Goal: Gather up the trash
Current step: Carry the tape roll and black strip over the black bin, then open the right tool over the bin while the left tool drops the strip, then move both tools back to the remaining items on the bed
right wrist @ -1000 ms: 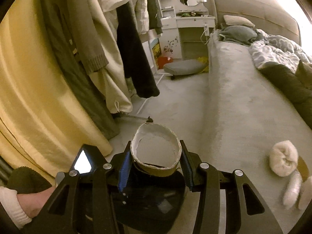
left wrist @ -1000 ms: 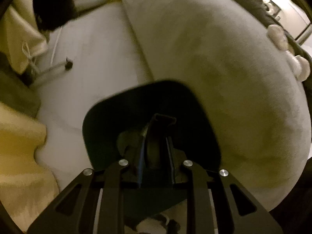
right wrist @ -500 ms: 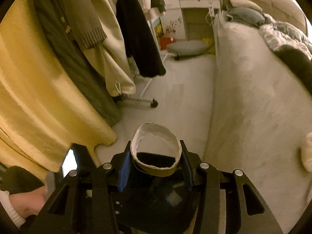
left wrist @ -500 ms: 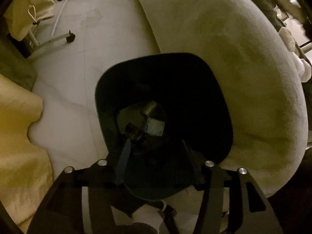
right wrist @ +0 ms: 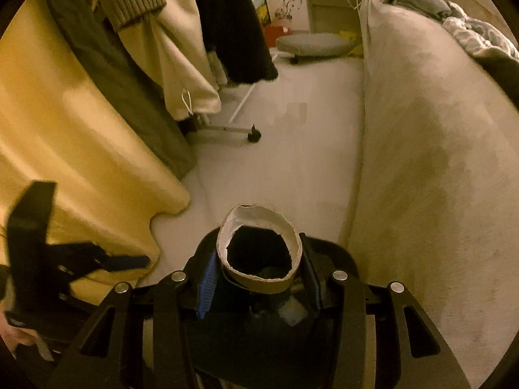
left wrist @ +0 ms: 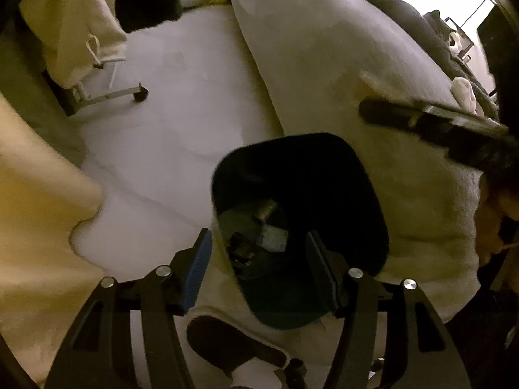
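Cardboard ring is clamped between my right gripper pads, poised directly above the dark bin so it falls inside; my left gripper spreads wide, gripping nothing.

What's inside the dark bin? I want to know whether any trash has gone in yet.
The left wrist view shows a few crumpled scraps at the bottom of the dark bin, one pale piece among darker ones. The bin's shadowed walls hide anything else.
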